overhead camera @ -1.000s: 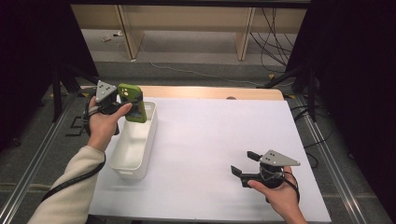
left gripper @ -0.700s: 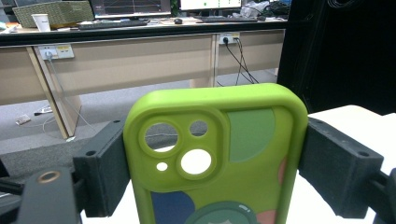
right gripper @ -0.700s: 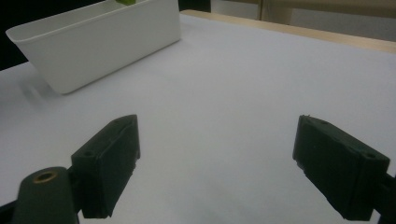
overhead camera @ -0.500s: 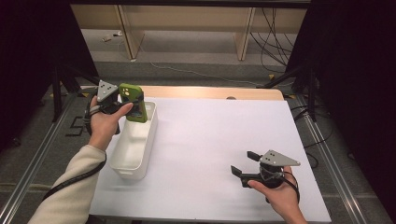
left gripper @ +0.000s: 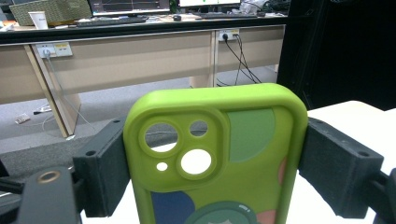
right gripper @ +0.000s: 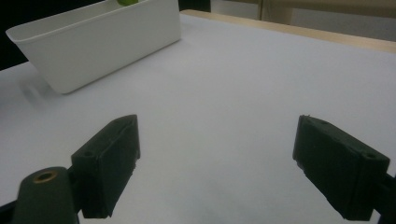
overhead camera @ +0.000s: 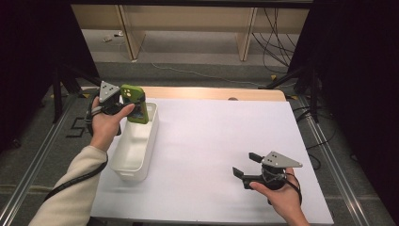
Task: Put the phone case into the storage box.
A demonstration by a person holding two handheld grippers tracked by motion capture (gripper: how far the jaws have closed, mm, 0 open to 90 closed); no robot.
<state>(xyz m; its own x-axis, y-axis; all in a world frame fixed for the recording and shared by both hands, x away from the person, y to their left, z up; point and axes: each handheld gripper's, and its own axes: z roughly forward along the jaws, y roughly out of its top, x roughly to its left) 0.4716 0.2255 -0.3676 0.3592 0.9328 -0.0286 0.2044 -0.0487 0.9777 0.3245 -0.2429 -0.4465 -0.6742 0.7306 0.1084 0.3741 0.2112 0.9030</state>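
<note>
Phone case (left gripper: pixel 212 172), one of it, lime green with coloured patches and no readable writing, sits clamped upright in the left gripper (overhead camera: pixel 123 104) over the far end of the single white bin (overhead camera: pixel 136 148), far left. Near right, the right gripper (overhead camera: pixel 246 167) gapes empty over the white table (overhead camera: pixel 221 136).

— From where do we look in the high view?

— From above our side of the table (overhead camera: pixel 211 141), facing forward and down.

— And the left gripper view?

— Very near, along its fingers (left gripper: pixel 100 172), level toward the desks beyond them.

— The right gripper view?

— Low over the table, past its fingers (right gripper: pixel 109 163). Ahead of them stands the white bin (right gripper: pixel 93 42), which the high view (overhead camera: pixel 136 146) shares.
</note>
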